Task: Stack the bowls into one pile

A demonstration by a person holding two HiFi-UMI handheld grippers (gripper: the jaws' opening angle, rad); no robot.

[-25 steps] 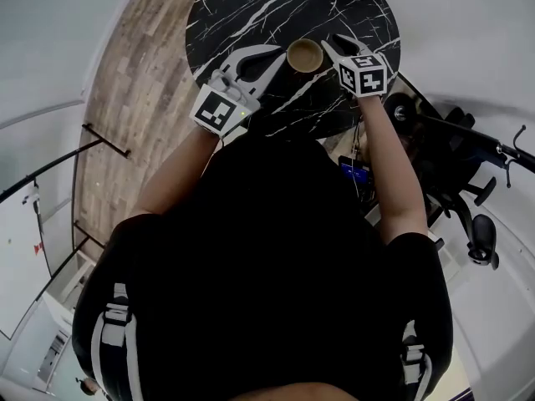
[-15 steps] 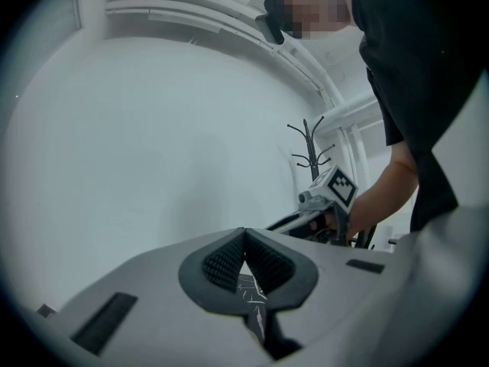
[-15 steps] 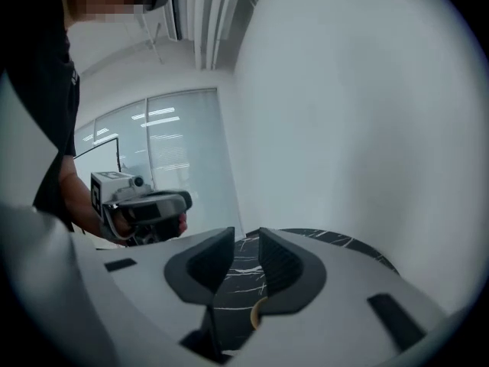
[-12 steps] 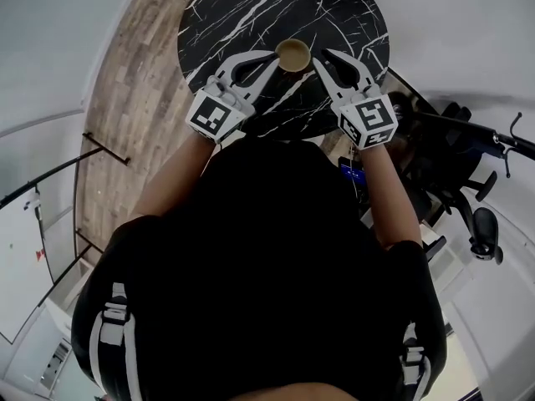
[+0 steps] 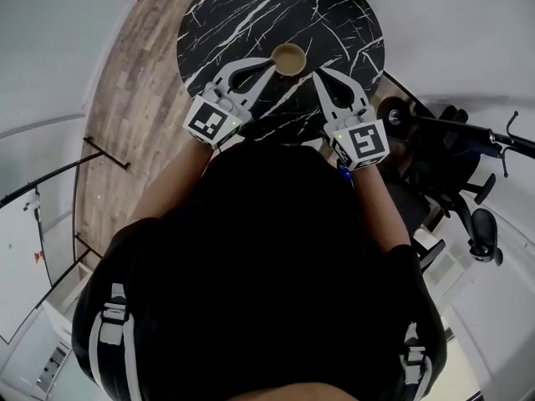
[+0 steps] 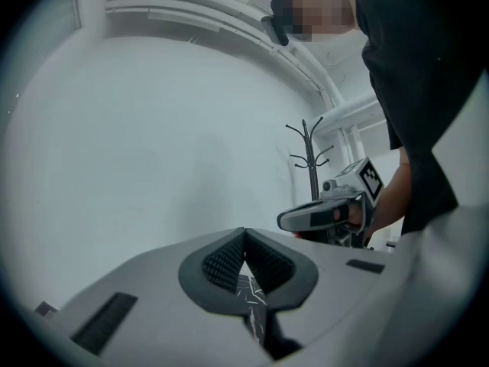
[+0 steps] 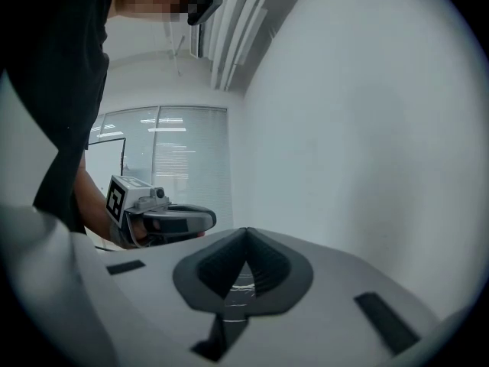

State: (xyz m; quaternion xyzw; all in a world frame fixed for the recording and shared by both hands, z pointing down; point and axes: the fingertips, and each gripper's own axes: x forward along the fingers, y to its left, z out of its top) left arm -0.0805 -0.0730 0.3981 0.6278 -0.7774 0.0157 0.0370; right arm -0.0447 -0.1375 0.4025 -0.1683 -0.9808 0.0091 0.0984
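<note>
A tan bowl [image 5: 289,58] stands on the round black marble table [image 5: 242,15], seen from above, so I cannot tell how many bowls are nested in it. My left gripper [image 5: 270,58] is shut and empty, its tip just left of the bowl and apart from it. My right gripper [image 5: 317,74] is shut and empty too, held below and right of the bowl. Each gripper view looks level over shut jaws at a white wall. The left gripper view shows the right gripper [image 6: 321,216], and the right gripper view shows the left gripper [image 7: 164,219]. Neither gripper view shows the bowl.
A black office chair and stand [image 5: 456,165] crowd the table's right side. Wooden floor [image 5: 125,82] and a thin black rail [image 5: 104,144] lie to the left. A coat stand [image 6: 309,159] rises by the white wall.
The right gripper drew back from the bowl's right side toward the person and its jaws closed empty. The left gripper stayed shut and shifted slightly.
</note>
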